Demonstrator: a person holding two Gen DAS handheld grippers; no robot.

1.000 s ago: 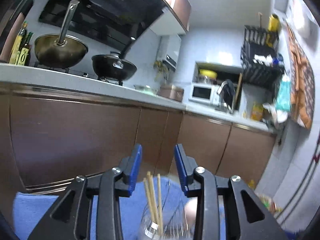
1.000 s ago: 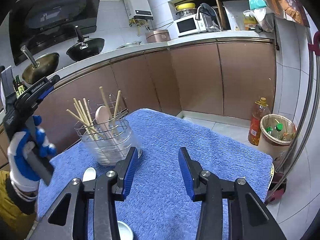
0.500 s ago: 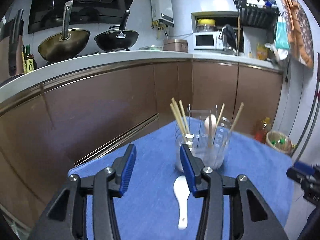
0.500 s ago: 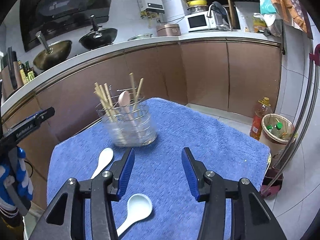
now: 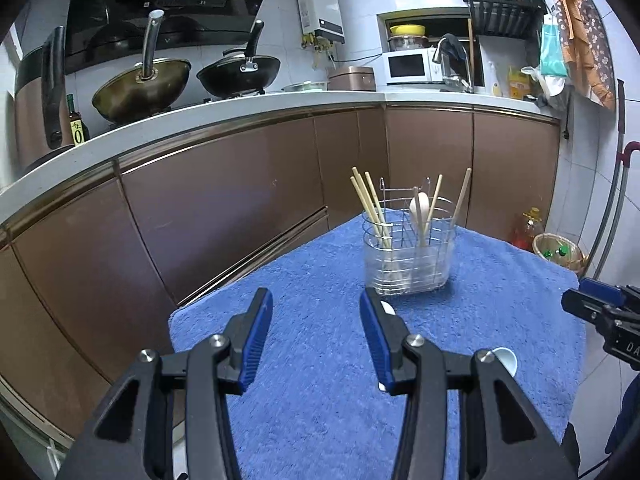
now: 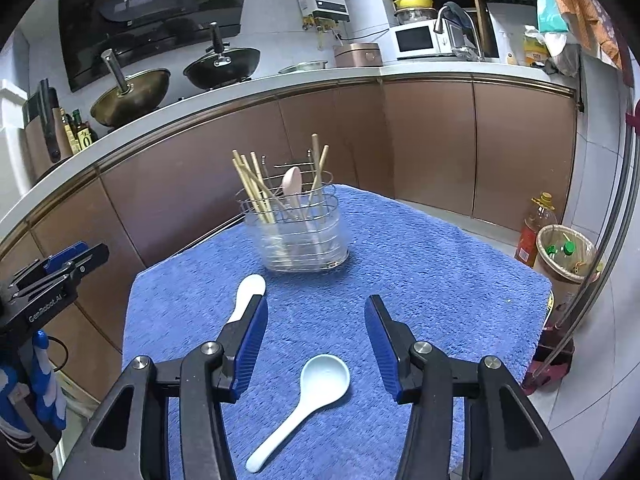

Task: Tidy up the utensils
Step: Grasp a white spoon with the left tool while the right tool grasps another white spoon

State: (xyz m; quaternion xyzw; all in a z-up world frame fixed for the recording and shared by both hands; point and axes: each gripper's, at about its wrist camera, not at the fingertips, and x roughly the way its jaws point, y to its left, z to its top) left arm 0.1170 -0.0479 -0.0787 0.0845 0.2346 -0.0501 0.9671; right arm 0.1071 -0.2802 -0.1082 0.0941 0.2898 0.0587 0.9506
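A clear utensil holder (image 5: 409, 258) (image 6: 301, 232) with a wire frame stands on the blue towel (image 5: 320, 360) (image 6: 420, 280). It holds several wooden chopsticks (image 6: 256, 188) and a pale pink spoon (image 6: 292, 184). A light blue spoon (image 6: 308, 396) lies on the towel between my right gripper's (image 6: 316, 340) open jaws. A white spoon (image 6: 246, 294) lies left of it, partly behind my right gripper's left finger. My left gripper (image 5: 316, 336) is open and empty above the towel; its right finger hides most of the white spoon (image 5: 387, 307).
Brown cabinets under a white counter (image 5: 240, 112) curve behind the table, with two woks (image 5: 142, 88), a microwave (image 5: 408, 66) and bottles. A bin (image 6: 566, 252) and an oil bottle (image 6: 530, 228) stand on the floor at right.
Both grippers pulled back from the holder and tilted down, so more towel shows. The light blue spoon now lies between my right jaws. Both stay open.
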